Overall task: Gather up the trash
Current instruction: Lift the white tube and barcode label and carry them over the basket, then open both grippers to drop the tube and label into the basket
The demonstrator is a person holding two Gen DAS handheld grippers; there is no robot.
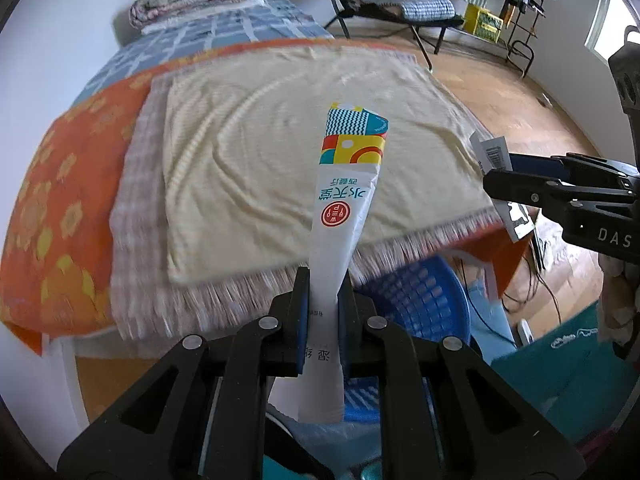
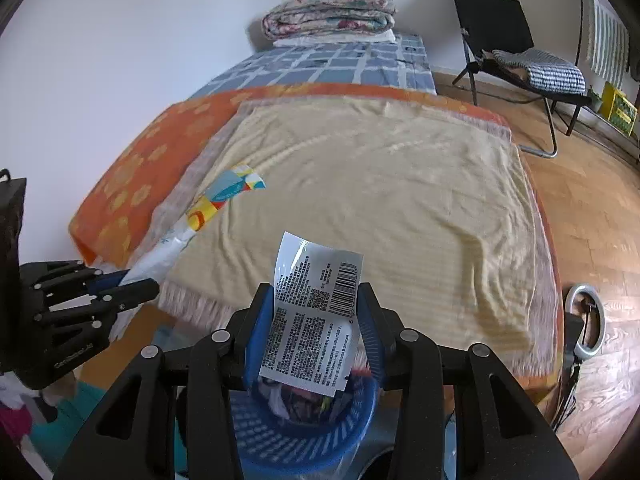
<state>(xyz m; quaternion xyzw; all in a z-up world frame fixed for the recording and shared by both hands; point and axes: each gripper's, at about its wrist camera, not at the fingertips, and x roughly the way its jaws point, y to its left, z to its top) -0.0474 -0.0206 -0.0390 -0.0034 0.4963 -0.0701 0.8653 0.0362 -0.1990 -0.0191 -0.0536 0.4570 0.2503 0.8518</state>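
My left gripper (image 1: 323, 280) is shut on a long white wet-wipe packet (image 1: 344, 200) with a colourful patterned end, held up over the foot of the bed. It also shows in the right wrist view (image 2: 208, 208). My right gripper (image 2: 316, 296) holds a silver wrapper (image 2: 316, 312) with black print and a barcode between its blue pads, right above a blue plastic trash basket (image 2: 312, 440) that has trash inside. The basket also shows in the left wrist view (image 1: 424, 300), below the bed's edge. The right gripper appears at the right of the left wrist view (image 1: 496, 176).
A bed with a cream fringed blanket (image 2: 380, 200) over an orange flowered sheet (image 2: 132, 184) fills the middle. Folded quilts (image 2: 328, 12) lie at its head. A black folding chair (image 2: 512, 48) stands on the wooden floor at right. A ring light (image 2: 588, 320) is near the bed's corner.
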